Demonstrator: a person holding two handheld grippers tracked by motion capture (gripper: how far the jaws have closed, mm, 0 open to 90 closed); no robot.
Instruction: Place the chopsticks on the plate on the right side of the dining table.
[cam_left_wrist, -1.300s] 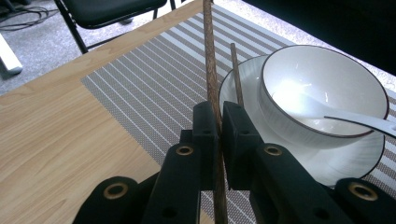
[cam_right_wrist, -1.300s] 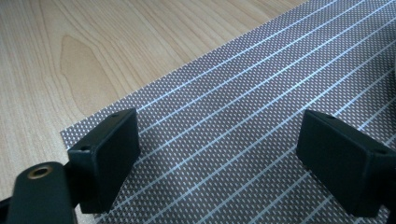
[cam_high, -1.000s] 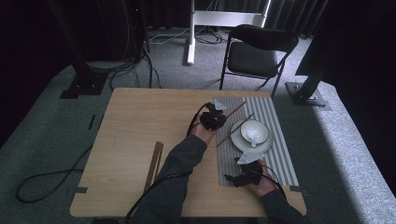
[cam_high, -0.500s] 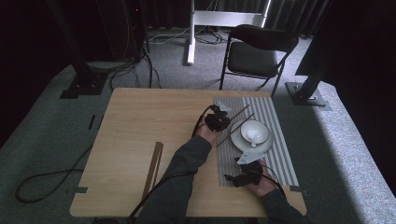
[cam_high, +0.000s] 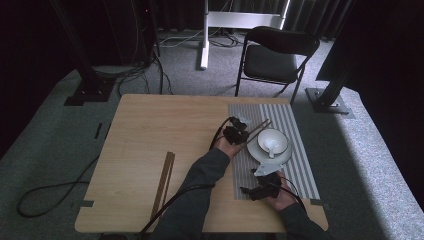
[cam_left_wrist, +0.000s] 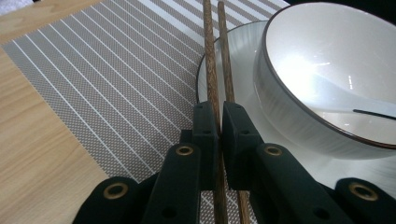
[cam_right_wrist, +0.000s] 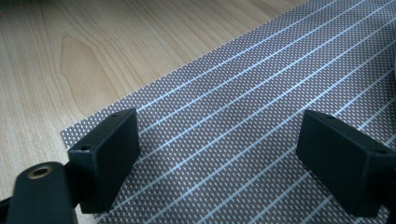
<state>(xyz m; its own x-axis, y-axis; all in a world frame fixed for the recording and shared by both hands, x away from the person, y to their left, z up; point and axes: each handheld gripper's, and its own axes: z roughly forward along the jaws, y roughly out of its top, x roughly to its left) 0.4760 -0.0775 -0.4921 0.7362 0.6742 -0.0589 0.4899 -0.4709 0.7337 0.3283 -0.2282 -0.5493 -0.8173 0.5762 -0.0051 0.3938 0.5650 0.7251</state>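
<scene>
A pair of brown wooden chopsticks (cam_left_wrist: 214, 56) lies along the left edge of a white plate (cam_left_wrist: 236, 37), and my left gripper (cam_left_wrist: 220, 122) is shut on it. In the high view the chopsticks (cam_high: 258, 128) point up and right from the left gripper (cam_high: 239, 134). A white bowl (cam_high: 272, 141) with a white spoon (cam_left_wrist: 327, 93) in it stands on the plate (cam_high: 257, 151), all on a grey striped placemat (cam_high: 300, 150). My right gripper (cam_right_wrist: 231, 156) hovers open over the placemat's near left corner (cam_right_wrist: 196, 140), nothing between its jaws; the high view shows the right gripper (cam_high: 256, 189) there.
A second pair of dark chopsticks (cam_high: 163, 182) lies on the bare wooden table (cam_high: 150, 135) at the near left. A black folding chair (cam_high: 272, 57) stands beyond the table's far edge. Cables trail across the floor at the left.
My left gripper has carried the chopsticks a little right and toward the near side, closer to the plate. The right gripper has stayed where it was.
</scene>
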